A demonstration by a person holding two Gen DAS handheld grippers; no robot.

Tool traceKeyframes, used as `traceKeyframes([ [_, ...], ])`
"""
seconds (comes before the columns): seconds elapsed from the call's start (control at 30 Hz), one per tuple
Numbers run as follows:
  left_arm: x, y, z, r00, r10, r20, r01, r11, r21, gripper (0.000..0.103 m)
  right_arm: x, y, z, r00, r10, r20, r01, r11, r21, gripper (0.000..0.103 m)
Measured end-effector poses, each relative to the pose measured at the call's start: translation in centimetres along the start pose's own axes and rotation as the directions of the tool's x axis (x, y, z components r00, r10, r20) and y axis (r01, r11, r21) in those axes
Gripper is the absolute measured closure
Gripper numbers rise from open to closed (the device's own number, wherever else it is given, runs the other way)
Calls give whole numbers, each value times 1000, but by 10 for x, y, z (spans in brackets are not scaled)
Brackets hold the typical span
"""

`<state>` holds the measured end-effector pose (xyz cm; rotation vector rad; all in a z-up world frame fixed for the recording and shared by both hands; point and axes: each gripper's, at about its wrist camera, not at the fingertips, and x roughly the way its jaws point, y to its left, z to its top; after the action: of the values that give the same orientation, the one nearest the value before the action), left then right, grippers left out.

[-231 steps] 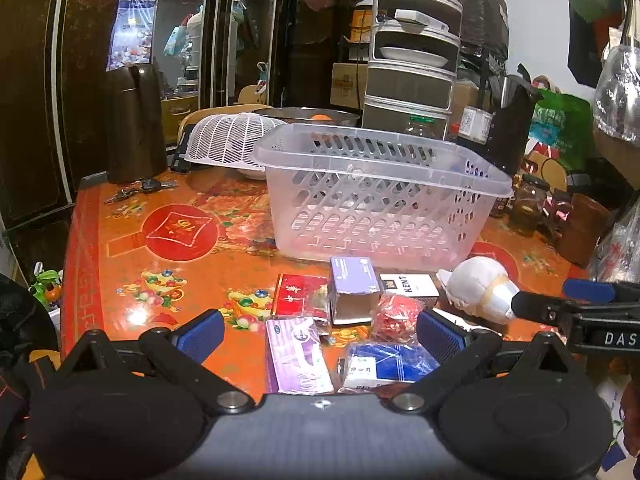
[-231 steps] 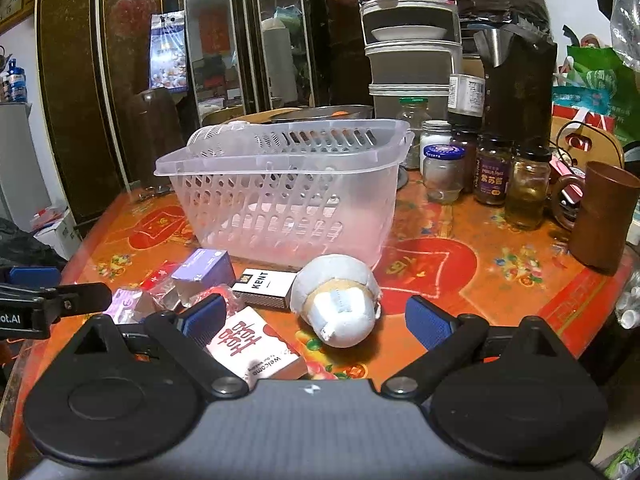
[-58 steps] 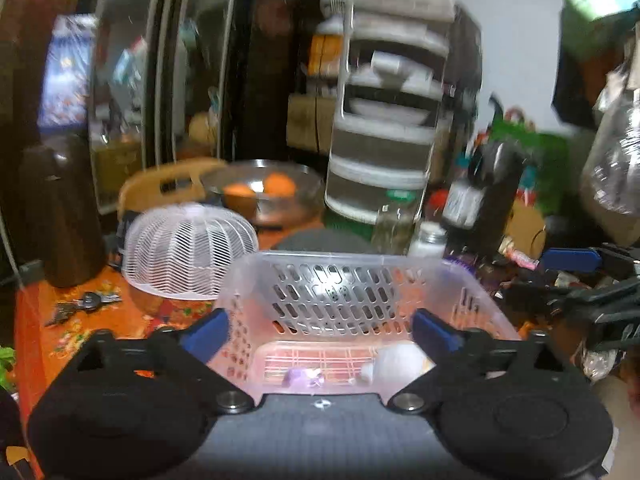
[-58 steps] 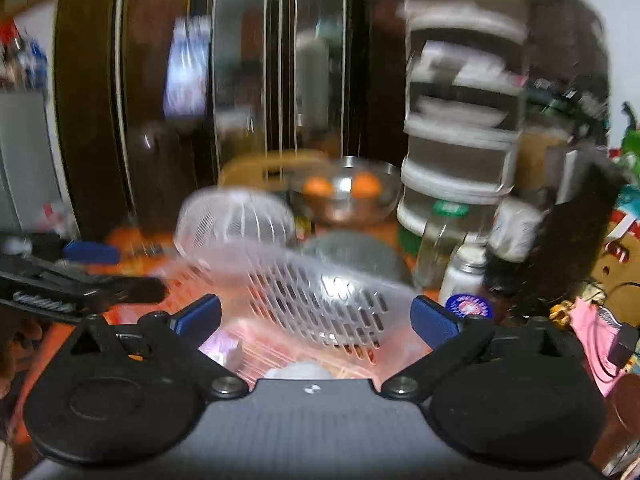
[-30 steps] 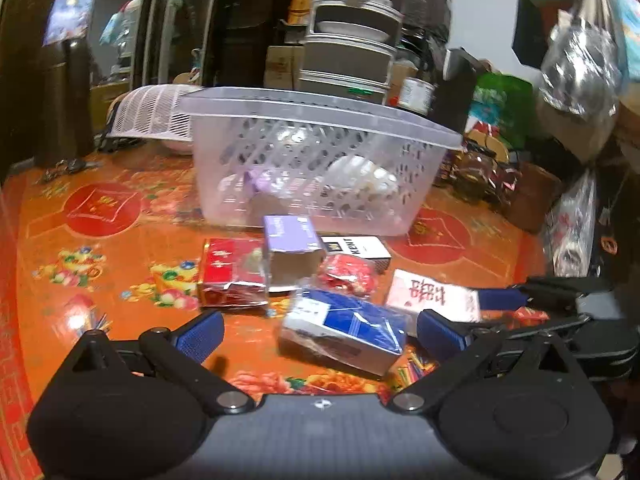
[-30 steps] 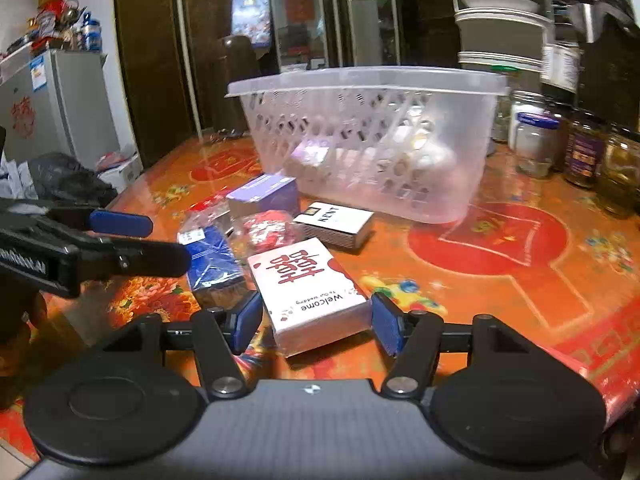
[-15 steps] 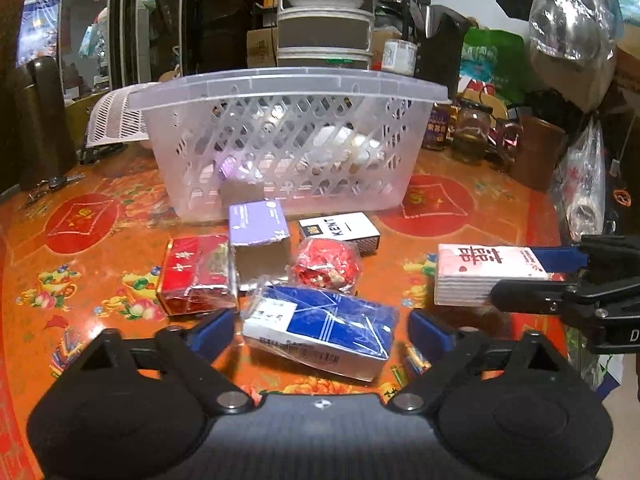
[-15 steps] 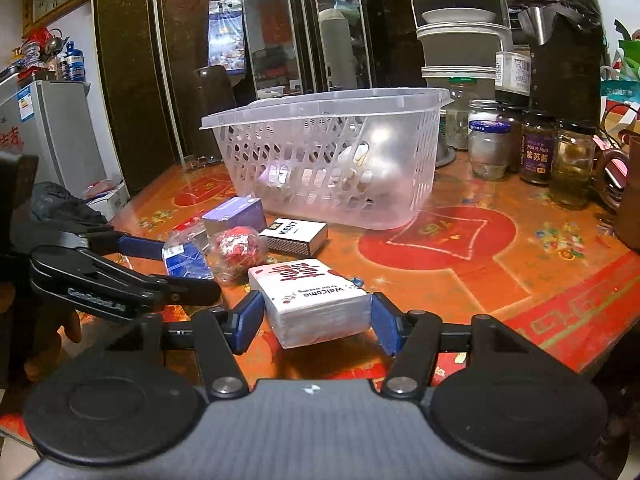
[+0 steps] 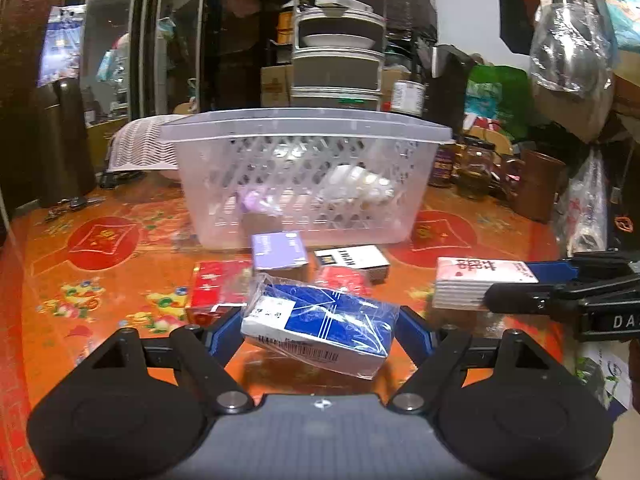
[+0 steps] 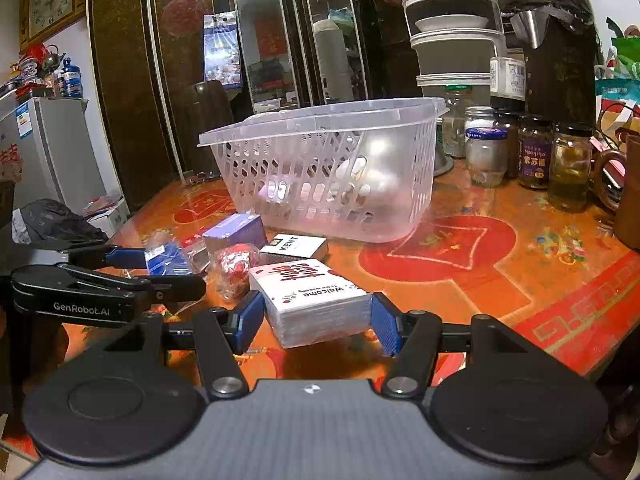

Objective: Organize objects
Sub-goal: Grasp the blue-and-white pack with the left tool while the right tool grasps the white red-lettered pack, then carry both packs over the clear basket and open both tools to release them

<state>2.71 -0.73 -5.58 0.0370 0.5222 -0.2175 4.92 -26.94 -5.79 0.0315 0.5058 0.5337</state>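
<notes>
My left gripper [image 9: 318, 330] is shut on a blue-and-white packet in clear wrap [image 9: 316, 328], tilted, just above the table. My right gripper [image 10: 316, 316] is shut on a white tissue pack with red print [image 10: 312, 300], held off the table; it also shows in the left wrist view [image 9: 476, 280]. The clear plastic basket [image 9: 304, 184] stands behind, with a white roll [image 9: 356, 188] and a purple item [image 9: 256, 202] inside. On the table before it lie a purple box [image 9: 278, 254], a red packet [image 9: 216, 286], a red wrapped ball [image 10: 236, 264] and a Kent box [image 10: 294, 246].
Glass jars [image 10: 532, 156] stand right of the basket, a brown mug [image 9: 538, 184] further right. A white mesh cover [image 9: 140, 144] and a dark flask [image 9: 60, 140] stand at the back left. Stacked containers [image 9: 340, 48] rise behind the basket.
My left gripper has closed on the blue packet and tipped it up off the table. My right gripper has lifted the tissue pack slightly higher.
</notes>
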Motion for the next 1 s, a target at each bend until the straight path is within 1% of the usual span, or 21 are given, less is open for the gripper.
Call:
traceKeyframes([
  [0.17,-7,11,2,999,12,42,-10,999,-45,20,1,1,5,1000,-9,23,8,1000,21,42],
  [0.3,-14,23,5,996,27,82,-19,996,-93,20,-8,6,14,997,-18,71,16,1000,24,42],
  [0.37,-17,27,7,995,28,95,-16,993,-118,20,-13,9,19,996,-13,91,11,1000,21,42],
  [0.5,-24,32,14,993,13,115,1,992,-129,20,-19,17,29,992,-17,128,16,1000,9,42],
  [0.63,-35,32,32,990,30,141,-17,996,-92,20,-27,18,39,985,-20,169,18,1000,14,42],
  [0.8,-48,35,63,983,24,182,-12,998,-68,20,-34,13,56,978,-24,209,23,1000,9,42],
  [0.9,-50,33,82,979,36,199,-28,999,-42,20,-36,10,67,973,-36,229,38,999,-2,42],
  [1.0,-49,32,101,978,13,210,-5,999,-38,20,-37,6,78,968,-41,249,48,999,-21,42],
])
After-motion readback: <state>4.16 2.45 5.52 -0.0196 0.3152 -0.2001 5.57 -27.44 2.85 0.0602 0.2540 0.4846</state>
